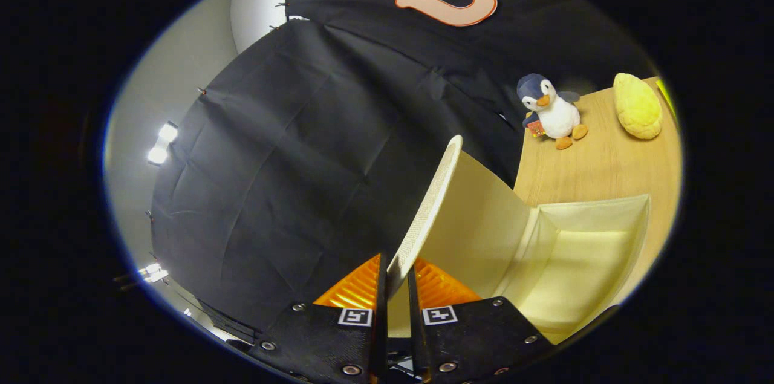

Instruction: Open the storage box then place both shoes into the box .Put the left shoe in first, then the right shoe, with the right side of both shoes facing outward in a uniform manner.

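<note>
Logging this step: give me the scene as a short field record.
hand-held gripper: shut on the lid, both orange fingers pressing its edge
lid: cream fabric flap of the storage box, raised upright
storage box: cream fabric, open, visible interior empty
table: light wood
beyond box: plush penguin, yellow plush
</note>
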`<control>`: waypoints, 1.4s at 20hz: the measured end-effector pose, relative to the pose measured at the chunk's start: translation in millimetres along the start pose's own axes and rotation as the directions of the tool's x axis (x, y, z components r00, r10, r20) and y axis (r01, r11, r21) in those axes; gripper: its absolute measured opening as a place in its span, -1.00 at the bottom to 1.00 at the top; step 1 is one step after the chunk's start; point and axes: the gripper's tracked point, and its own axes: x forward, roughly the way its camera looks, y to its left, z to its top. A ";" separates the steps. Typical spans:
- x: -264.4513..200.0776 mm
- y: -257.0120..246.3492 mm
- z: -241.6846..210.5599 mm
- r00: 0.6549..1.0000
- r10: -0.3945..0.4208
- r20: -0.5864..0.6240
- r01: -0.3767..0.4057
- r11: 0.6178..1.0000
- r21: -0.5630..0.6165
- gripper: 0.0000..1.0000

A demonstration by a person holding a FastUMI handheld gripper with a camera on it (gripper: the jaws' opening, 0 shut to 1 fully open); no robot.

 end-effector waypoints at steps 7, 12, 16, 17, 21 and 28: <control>74.7 10.6 -20.5 0.994 -0.099 -0.035 0.097 0.994 -0.053 -0.63; 107.7 12.0 -38.3 0.987 -0.147 -0.067 0.144 0.988 -0.048 -0.60; 95.7 2.3 -37.3 0.980 -0.193 -0.055 0.187 0.977 -0.103 0.15; 87.3 -4.3 -35.2 0.975 -0.219 -0.039 0.212 0.968 -0.133 0.31; 26.0 -56.9 -19.6 0.936 -0.344 0.072 0.351 0.905 -0.239 0.54; -128.1 -172.4 -0.9 0.770 -0.579 0.266 0.637 0.709 -0.303 0.66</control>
